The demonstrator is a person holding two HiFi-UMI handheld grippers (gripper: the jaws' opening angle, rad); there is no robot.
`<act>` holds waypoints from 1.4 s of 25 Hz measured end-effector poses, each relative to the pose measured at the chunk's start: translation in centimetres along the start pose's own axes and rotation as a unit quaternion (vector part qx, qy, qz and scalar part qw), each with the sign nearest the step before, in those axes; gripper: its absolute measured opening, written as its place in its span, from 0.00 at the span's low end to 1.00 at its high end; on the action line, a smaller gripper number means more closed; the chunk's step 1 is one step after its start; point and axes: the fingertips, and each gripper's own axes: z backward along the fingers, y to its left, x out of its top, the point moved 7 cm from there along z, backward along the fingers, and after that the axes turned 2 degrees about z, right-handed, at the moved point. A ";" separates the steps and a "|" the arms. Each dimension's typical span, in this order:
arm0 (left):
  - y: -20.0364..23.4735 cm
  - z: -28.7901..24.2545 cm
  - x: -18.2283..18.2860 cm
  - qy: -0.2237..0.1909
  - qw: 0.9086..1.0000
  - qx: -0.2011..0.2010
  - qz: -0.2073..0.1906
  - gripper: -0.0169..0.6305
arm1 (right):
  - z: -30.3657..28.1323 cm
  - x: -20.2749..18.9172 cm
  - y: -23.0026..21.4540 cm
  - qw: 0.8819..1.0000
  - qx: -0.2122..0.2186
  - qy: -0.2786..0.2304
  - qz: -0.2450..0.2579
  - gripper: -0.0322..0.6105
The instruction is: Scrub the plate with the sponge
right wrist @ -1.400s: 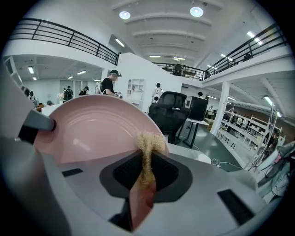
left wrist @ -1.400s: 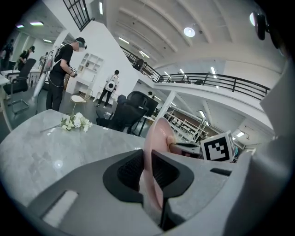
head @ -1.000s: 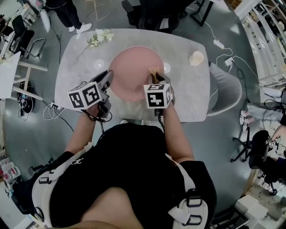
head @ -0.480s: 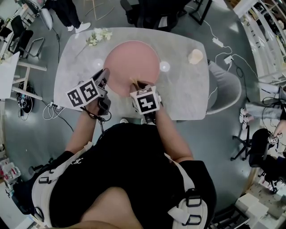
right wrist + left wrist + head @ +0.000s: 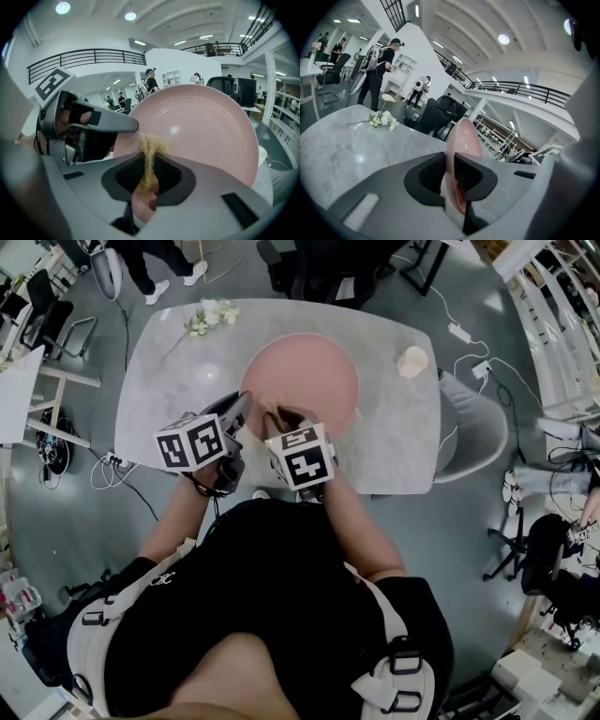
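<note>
A round pink plate (image 5: 305, 376) is held over the grey marble table (image 5: 394, 446). My left gripper (image 5: 241, 409) is shut on its near-left rim. In the left gripper view the plate (image 5: 461, 140) stands edge-on between the pads of my left gripper (image 5: 450, 174). My right gripper (image 5: 275, 418) is shut on a thin tan sponge (image 5: 271, 412), whose tip lies against the plate's near-left part. The right gripper view has the sponge (image 5: 151, 152) sticking up from my right gripper (image 5: 149, 176) against the plate's face (image 5: 206, 126), with the left gripper (image 5: 96, 123) close beside it.
A sprig of white flowers (image 5: 208, 317) lies at the table's far left, also seen as flowers (image 5: 382, 120). A small beige object (image 5: 411, 361) sits at the far right. A grey chair (image 5: 480, 427) stands right of the table. People stand beyond the far left corner.
The right gripper with the sponge slid from the plate's near-right part across to its near-left, close to the left gripper. The plate and left gripper shifted a little right.
</note>
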 end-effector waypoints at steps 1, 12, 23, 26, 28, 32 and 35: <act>-0.4 -0.1 -0.2 0.005 1.000 -0.004 -0.009 0.11 | 0.2 0.3 0.0 1.000 -0.001 -0.007 0.001 0.15; -2.9 -0.9 -1.3 0.039 0.997 -0.023 -0.068 0.11 | 1.9 2.4 -3.6 0.996 -0.076 -0.052 -0.016 0.15; -3.3 -1.6 -1.3 0.046 0.996 -0.034 -0.073 0.11 | 2.6 1.8 -8.1 0.990 -0.120 -0.054 -0.051 0.15; -3.2 -1.5 -1.2 0.042 0.996 -0.037 -0.076 0.12 | 2.7 1.2 -9.3 0.988 -0.135 -0.049 -0.060 0.15; -3.0 -1.4 -1.0 0.039 0.995 -0.038 -0.078 0.12 | 2.7 0.9 -10.0 0.986 -0.146 -0.043 -0.067 0.15; -2.7 -1.1 -0.7 0.031 0.996 -0.038 -0.080 0.13 | 2.4 0.0 -11.2 0.983 -0.164 -0.029 -0.072 0.15; -2.3 -0.7 -0.3 0.023 0.996 -0.036 -0.075 0.13 | 2.2 -0.7 -11.6 0.982 -0.174 -0.020 -0.077 0.15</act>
